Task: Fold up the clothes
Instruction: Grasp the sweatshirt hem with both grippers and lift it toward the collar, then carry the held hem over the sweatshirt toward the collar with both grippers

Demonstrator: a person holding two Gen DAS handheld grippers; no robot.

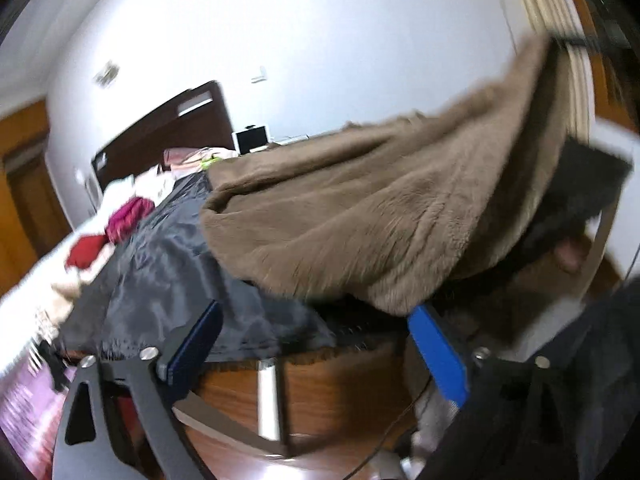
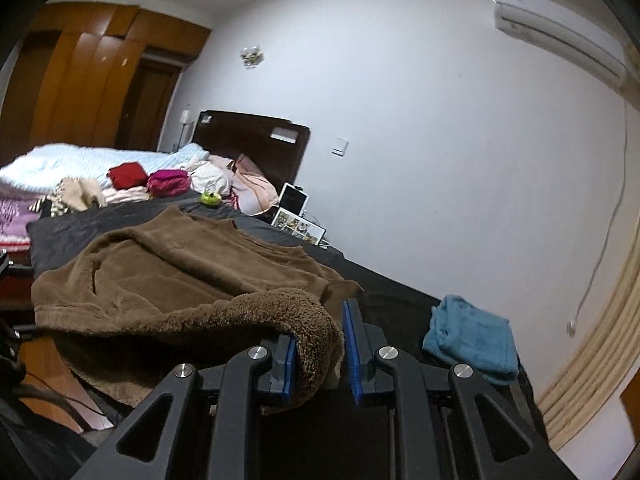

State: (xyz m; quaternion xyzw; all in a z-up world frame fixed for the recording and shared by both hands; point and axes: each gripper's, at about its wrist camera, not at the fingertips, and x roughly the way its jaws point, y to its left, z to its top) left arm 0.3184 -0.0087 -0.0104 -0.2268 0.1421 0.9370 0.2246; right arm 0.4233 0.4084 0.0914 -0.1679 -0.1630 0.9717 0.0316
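Left wrist view is showing the left gripper (image 1: pixel 316 344) spread wide with nothing between its blue pads, below a brown fleece garment (image 1: pixel 360 216) that is draping (plush, fuzzy) over the dark sheet (image 1: pixel 160 272). In the right wrist view, the garment is lying rumpled on the sheet, and the right gripper (image 2: pixel 320 352) is clenching its thick, curled hem; beyond, a blue folded cloth (image 2: pixel 472 336) is resting.

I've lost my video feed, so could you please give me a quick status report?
Right tool shut on brown fleece garment, edge lifted. Left tool open, empty, below the raised fleece. Blue folded cloth lies apart, not obstructing.
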